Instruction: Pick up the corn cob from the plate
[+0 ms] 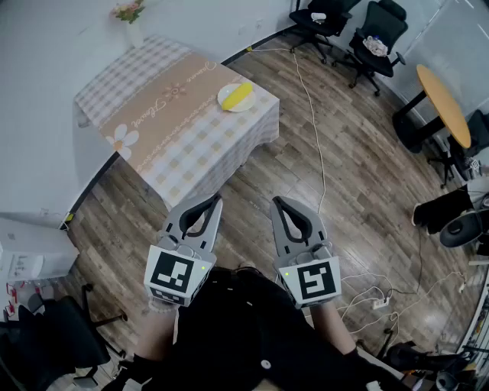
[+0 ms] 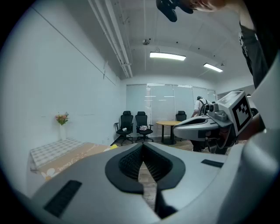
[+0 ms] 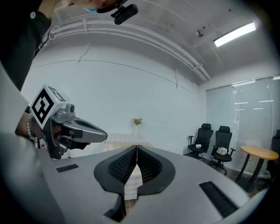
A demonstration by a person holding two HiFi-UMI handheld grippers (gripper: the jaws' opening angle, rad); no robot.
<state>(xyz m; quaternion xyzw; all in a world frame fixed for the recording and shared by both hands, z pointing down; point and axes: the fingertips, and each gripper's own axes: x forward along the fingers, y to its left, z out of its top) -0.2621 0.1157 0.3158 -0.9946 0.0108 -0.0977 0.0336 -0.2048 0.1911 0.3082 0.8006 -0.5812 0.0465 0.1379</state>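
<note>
A yellow corn cob point(image 1: 241, 95) lies on a white plate point(image 1: 226, 103) near the right end of a table with a checked cloth point(image 1: 183, 137). Both grippers hang over the wooden floor, well short of that table. My left gripper point(image 1: 215, 200) is shut with nothing in it; its tips meet in the left gripper view point(image 2: 143, 146). My right gripper point(image 1: 276, 202) is shut and empty too, tips touching in the right gripper view point(image 3: 136, 148). Each gripper view shows the other gripper beside it. A sliver of yellow, the corn cob point(image 2: 113, 147), peeks over the left jaw.
A vase of flowers point(image 1: 130, 13) stands at the table's far corner. A white cable point(image 1: 315, 130) runs across the floor. Black office chairs point(image 1: 357, 30) and a round wooden table point(image 1: 443, 103) stand at the right. A power strip point(image 1: 380, 302) and cables lie at the lower right.
</note>
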